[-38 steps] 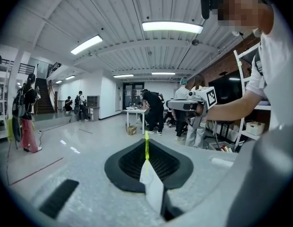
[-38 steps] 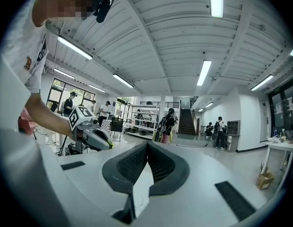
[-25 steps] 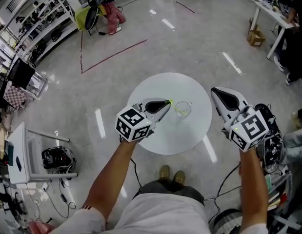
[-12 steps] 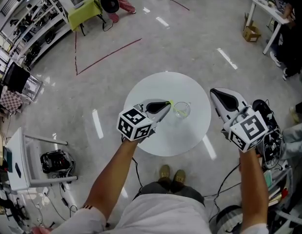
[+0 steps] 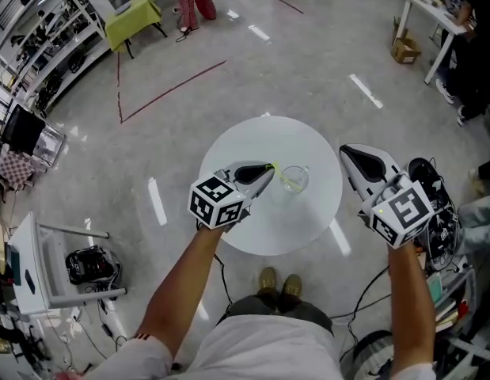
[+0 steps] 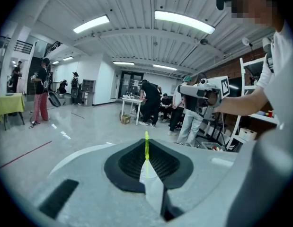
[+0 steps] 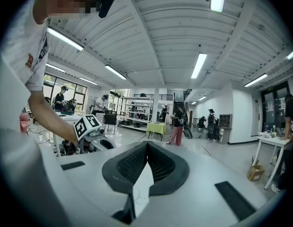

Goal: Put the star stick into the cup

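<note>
Star stick [image 5: 275, 167] has barely budged, still pinched in the left claw's [image 5: 266, 172] tight jaws, tip reaching the cup [image 5: 296, 179] just ahead, release looks next.

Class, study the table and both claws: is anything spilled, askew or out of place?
Nothing stands out. The clear cup stands upright on the white table, the left claw pinches the green stick, nothing spilled.

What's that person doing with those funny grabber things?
A person stands at a round white table with a gripper in each hand. The left gripper has its jaws shut on a thin yellow-green stick and points it at the clear glass cup on the table. The right gripper is off to the side, jaws shut, holding nothing.
</note>
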Demonstrator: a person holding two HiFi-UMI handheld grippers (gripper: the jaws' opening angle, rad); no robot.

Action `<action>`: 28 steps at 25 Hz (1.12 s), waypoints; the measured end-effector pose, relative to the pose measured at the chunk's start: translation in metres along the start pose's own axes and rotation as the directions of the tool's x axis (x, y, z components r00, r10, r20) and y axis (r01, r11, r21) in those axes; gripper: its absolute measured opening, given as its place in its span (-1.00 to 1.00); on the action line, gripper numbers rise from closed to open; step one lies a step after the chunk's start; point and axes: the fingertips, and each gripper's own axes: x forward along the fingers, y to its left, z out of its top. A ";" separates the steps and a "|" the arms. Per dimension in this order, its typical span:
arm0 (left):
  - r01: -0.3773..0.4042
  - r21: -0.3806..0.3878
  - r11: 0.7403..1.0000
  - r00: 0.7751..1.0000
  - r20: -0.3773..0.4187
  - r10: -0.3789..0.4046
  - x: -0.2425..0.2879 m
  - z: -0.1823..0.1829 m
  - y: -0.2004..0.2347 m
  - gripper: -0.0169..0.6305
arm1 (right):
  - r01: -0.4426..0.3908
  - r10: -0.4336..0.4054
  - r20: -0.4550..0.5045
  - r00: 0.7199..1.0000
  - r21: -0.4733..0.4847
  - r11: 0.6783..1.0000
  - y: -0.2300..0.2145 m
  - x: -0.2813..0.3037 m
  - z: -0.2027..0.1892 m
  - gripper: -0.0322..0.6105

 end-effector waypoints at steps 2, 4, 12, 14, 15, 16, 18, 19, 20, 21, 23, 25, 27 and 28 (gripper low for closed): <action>-0.012 0.000 1.000 1.000 0.003 0.012 0.000 0.000 0.003 -0.86 | 0.000 0.000 -0.001 1.000 0.001 1.000 0.000 0.000 -0.001 -0.87; -0.026 -0.002 1.000 1.000 0.005 0.026 -0.002 -0.001 0.008 -0.86 | 0.000 0.000 -0.002 1.000 0.002 1.000 -0.001 0.001 -0.001 -0.87; -0.080 -0.005 0.997 0.997 -0.009 0.080 -0.006 -0.008 0.025 -0.85 | -0.003 0.003 -0.002 1.000 0.004 1.000 -0.001 0.004 -0.003 -0.87; -0.089 -0.003 0.996 0.996 -0.015 0.089 -0.008 -0.010 0.027 -0.84 | -0.003 0.003 -0.004 1.000 0.004 1.000 -0.001 0.004 -0.003 -0.86; -0.094 -0.001 0.996 0.995 -0.020 0.094 -0.009 -0.011 0.028 -0.84 | -0.003 0.003 -0.004 1.000 0.005 1.000 -0.001 0.005 -0.002 -0.86; -0.097 0.002 0.995 0.995 -0.026 0.097 -0.010 -0.012 0.029 -0.82 | -0.003 0.003 -0.004 1.000 0.005 1.000 -0.001 0.005 -0.002 -0.87; -0.105 0.003 0.994 0.994 -0.038 0.105 -0.010 -0.016 0.031 -0.67 | -0.005 0.005 -0.004 1.000 0.006 1.000 -0.001 0.005 -0.003 -0.87; -0.108 0.002 0.994 0.993 -0.042 0.108 -0.010 -0.018 0.031 -0.63 | -0.006 0.006 -0.004 1.000 0.006 1.000 -0.001 0.005 -0.003 -0.86; -0.111 0.001 0.994 0.993 -0.043 0.111 -0.011 -0.019 0.031 -0.61 | -0.008 0.008 -0.004 1.000 0.005 1.000 0.000 0.006 -0.004 -0.87; -0.115 0.001 0.993 0.992 -0.045 0.115 -0.011 -0.020 0.032 -0.58 | -0.009 0.009 -0.003 1.000 0.005 1.000 0.000 0.006 -0.004 -0.87; -0.122 0.003 0.992 0.991 -0.046 0.122 -0.013 -0.021 0.033 -0.50 | -0.012 0.012 -0.004 1.000 0.003 1.000 0.001 0.007 -0.003 -0.87; -0.129 0.007 0.992 0.990 -0.048 0.130 -0.015 -0.022 0.034 -0.44 | -0.014 0.014 -0.005 1.000 0.002 1.000 0.002 0.007 -0.003 -0.86; -0.137 0.012 0.990 0.989 -0.053 0.138 -0.017 -0.024 0.036 -0.40 | -0.016 0.016 -0.004 1.000 0.001 1.000 0.003 0.007 -0.003 -0.87; -0.141 0.015 0.990 0.988 -0.054 0.142 -0.019 -0.025 0.036 -0.37 | -0.016 0.016 -0.004 1.000 0.000 1.000 0.004 0.007 -0.003 -0.87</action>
